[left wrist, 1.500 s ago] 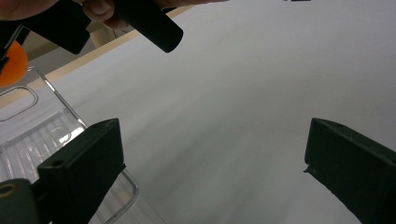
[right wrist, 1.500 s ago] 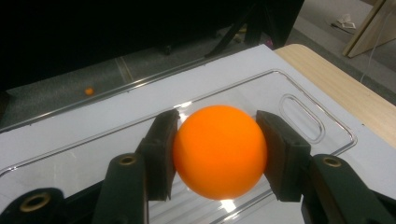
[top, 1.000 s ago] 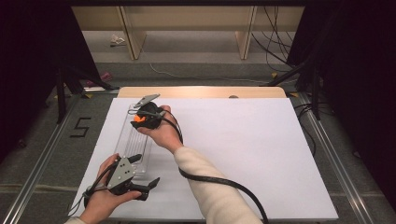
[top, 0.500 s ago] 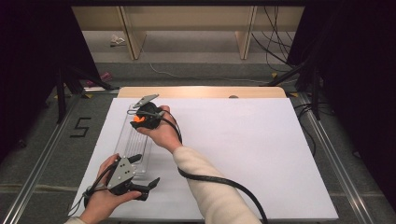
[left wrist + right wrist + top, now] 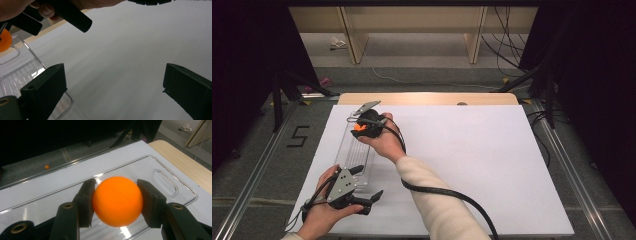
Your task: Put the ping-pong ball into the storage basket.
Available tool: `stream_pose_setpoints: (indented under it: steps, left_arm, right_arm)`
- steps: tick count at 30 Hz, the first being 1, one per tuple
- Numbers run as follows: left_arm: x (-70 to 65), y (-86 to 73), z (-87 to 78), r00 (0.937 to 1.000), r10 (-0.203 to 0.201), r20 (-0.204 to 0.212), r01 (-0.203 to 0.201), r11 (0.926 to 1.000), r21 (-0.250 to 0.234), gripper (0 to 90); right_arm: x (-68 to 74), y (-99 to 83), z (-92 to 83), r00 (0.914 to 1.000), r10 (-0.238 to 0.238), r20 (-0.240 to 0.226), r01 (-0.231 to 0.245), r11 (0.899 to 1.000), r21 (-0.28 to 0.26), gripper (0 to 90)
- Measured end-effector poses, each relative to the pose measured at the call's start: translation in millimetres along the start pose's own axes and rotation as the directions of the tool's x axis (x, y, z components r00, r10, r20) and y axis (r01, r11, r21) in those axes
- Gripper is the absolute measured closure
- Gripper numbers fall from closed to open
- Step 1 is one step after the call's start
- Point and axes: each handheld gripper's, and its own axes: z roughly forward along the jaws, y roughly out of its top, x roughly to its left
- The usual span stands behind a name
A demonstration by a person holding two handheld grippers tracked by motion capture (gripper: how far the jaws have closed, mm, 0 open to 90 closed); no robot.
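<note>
An orange ball point(image 5: 117, 200) sits between the pads point(image 5: 85, 202) of my right gripper point(image 5: 117, 203), which is shut on it just above a clear plastic tray point(image 5: 160, 167). In the high view the right gripper point(image 5: 361, 124) holds the ball point(image 5: 357, 127) over the far end of the tray point(image 5: 353, 152), at the left of the white table. My left gripper point(image 5: 367, 183) rests by the tray's near end, its jaws wide open with nothing between them. The left gripper view has the open left gripper point(image 5: 115, 86) over bare white surface, with the tray's corner point(image 5: 22, 72) beside its left jaw.
The white table sheet point(image 5: 472, 160) stretches to the right of the tray. A wooden strip point(image 5: 427, 98) runs along its far edge. The right gripper's black cable point(image 5: 447, 192) trails over the table near the forearm. A small orange thing point(image 5: 46, 166) lies on the floor beyond the table.
</note>
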Motion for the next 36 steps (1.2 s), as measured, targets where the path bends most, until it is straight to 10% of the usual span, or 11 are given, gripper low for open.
stream_pose_setpoints:
  steps: [36]
  left_arm:
    - [0.0, -0.2, -0.4, 1.0000, -0.002, -0.001, 0.002, 1.0000, 0.000, 4.4]
  right_arm:
    - [-0.2, -3.9, 11.3, 0.9999, 0.013, 0.000, -0.013, 0.999, 0.029, 51.4]
